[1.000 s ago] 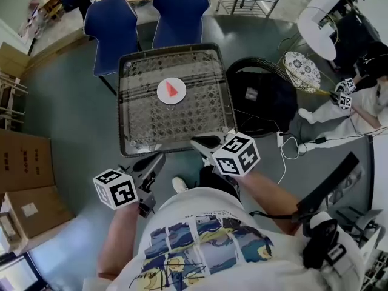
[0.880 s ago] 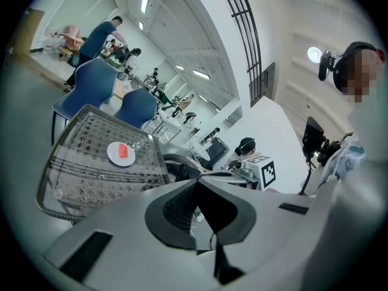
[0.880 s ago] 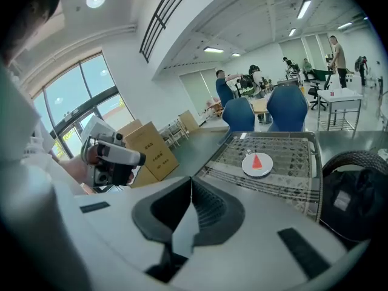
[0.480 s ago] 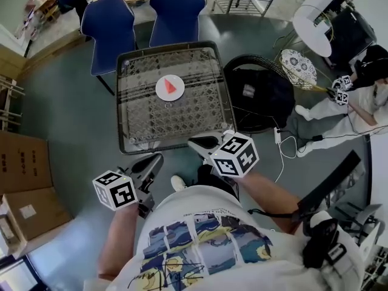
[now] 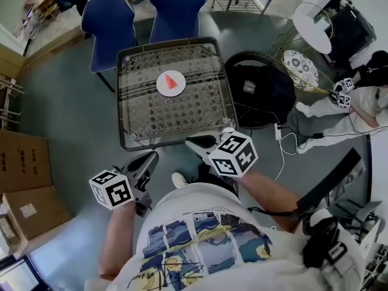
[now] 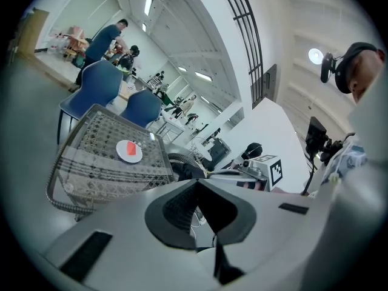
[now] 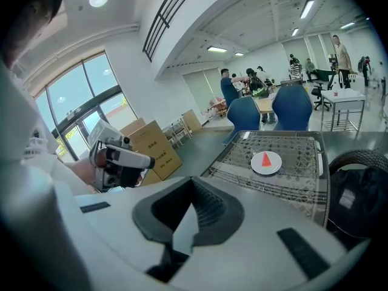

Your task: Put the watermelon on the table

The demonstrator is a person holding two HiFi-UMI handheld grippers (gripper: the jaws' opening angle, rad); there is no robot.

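A red watermelon wedge (image 5: 171, 82) lies on a small white plate (image 5: 163, 88) on the far half of the glass-topped wicker table (image 5: 176, 139). Both grippers hang below the table's near edge, over the floor, well short of the plate. My left gripper (image 5: 151, 157) is shut with nothing in it, and so is my right gripper (image 5: 191, 143). From the left gripper (image 6: 195, 184) the watermelon (image 6: 131, 148) shows far off on the table (image 6: 85, 168). The right gripper (image 7: 191, 181) faces the watermelon (image 7: 265, 158) on its plate (image 7: 267, 165).
Two blue chairs (image 5: 109, 18) (image 5: 179, 5) stand behind the table. A black bag on a round wicker seat (image 5: 260, 93) is right of it, with cables (image 5: 284, 145) on the floor. Cardboard boxes (image 5: 24, 168) sit left. A seated person (image 5: 357, 102) is far right.
Almost nothing: both grippers stay shut in front of the table. The left one has drifted slightly left and the view has shifted a little.
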